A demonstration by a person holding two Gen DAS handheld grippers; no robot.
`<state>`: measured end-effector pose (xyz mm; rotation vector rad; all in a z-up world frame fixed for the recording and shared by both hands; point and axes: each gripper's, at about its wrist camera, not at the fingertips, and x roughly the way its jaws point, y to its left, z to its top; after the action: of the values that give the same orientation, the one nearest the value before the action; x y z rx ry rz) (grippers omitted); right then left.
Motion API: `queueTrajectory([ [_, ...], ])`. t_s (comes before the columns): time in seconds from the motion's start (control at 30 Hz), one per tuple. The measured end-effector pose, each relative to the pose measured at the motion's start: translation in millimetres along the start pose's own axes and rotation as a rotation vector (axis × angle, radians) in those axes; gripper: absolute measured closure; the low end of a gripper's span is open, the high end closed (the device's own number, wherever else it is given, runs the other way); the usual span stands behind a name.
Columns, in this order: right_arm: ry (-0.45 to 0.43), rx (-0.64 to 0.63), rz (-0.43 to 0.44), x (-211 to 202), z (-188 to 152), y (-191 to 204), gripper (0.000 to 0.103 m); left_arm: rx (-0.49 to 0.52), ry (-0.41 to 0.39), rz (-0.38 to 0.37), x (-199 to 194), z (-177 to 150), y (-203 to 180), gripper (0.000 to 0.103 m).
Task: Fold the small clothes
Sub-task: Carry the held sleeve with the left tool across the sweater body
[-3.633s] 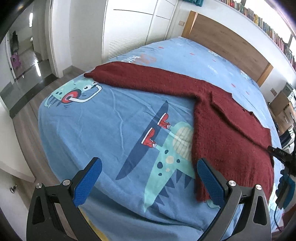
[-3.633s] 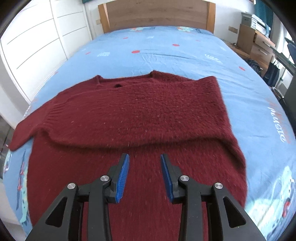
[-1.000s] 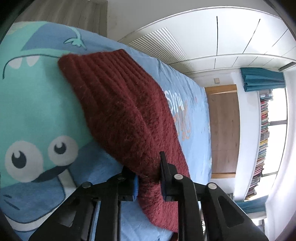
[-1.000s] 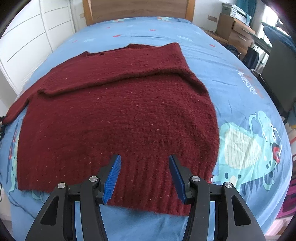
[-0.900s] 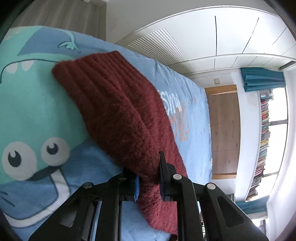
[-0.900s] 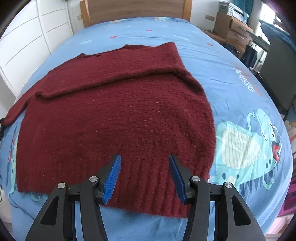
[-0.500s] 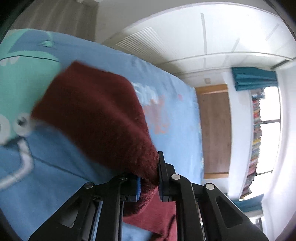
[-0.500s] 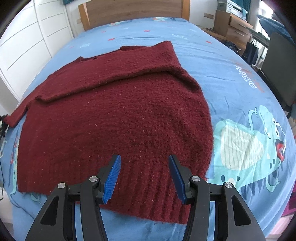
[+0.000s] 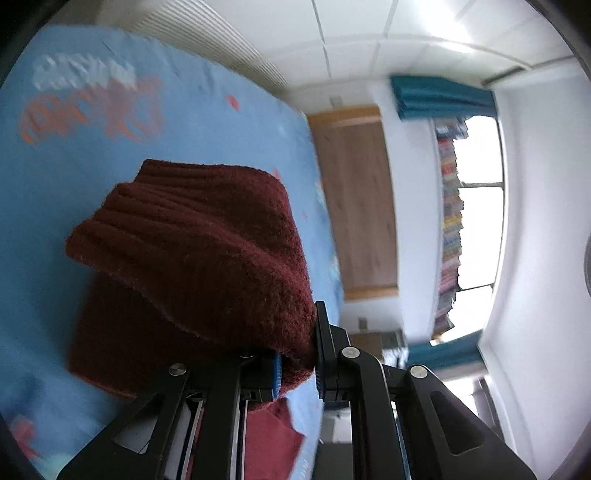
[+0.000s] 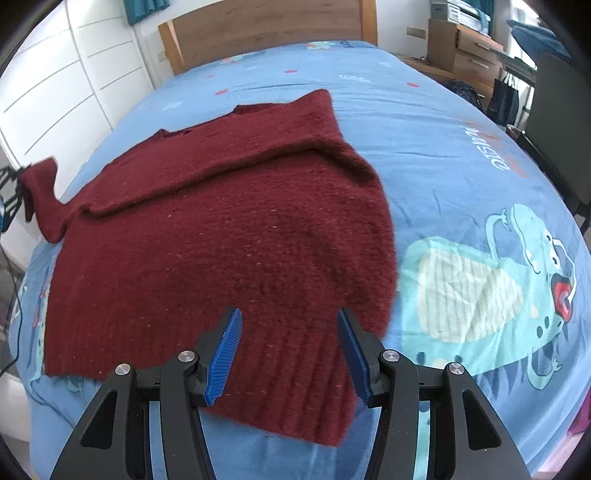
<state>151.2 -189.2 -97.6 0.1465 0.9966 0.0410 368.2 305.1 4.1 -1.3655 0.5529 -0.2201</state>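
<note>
Burgundy knit sleeve (image 9: 207, 254) pinched between my left gripper (image 9: 297, 363) pads and lifted off the bed (image 9: 55, 177), my right gripper (image 10: 290, 350) spread wide over the hem of one sweater (image 10: 229, 229) lying flat on the blue dinosaur sheet (image 10: 461, 155), sleeve end at the far left edge, left view blurred.

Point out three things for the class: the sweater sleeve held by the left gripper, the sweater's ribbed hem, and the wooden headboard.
sleeve (image 9: 207, 236): left wrist view, on the ribbed cuff end.
ribbed hem (image 10: 291, 373): right wrist view, on the ribbing between the open fingers.
headboard (image 10: 266, 26): right wrist view, on the wood panel's middle.
</note>
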Motion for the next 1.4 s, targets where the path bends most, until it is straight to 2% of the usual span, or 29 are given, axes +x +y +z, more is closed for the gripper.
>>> queueTrajectory([
  [0.27,-0.009,0.082,0.002,0.4,-5.3,-35.9,0.048,0.090,0.198,-0.020,79.7,-64.2,-46.9,0.092],
  [0.5,-0.002,0.116,-0.006,2.4,-8.4,-58.3,0.048,0.134,0.350,0.008,129.4,-122.1,-54.4,0.092],
  [0.67,0.005,0.125,-0.014,4.3,-9.9,-68.4,0.048,0.196,0.444,0.057,160.8,-163.4,-54.2,0.092],
  [0.87,0.020,0.135,-0.027,8.4,-13.6,-72.8,0.048,0.326,0.526,0.139,170.3,-191.9,-50.2,0.092],
  [0.97,0.019,0.127,-0.027,10.4,-12.4,-72.8,0.048,0.382,0.543,0.175,166.1,-201.0,-47.4,0.092],
  [1.17,0.021,0.112,-0.019,15.4,-7.9,-68.0,0.048,0.505,0.571,0.214,158.9,-244.6,-54.8,0.092],
  [1.4,0.025,0.091,-0.018,20.3,-2.8,-60.7,0.048,0.600,0.604,0.294,161.1,-287.1,-33.7,0.092],
])
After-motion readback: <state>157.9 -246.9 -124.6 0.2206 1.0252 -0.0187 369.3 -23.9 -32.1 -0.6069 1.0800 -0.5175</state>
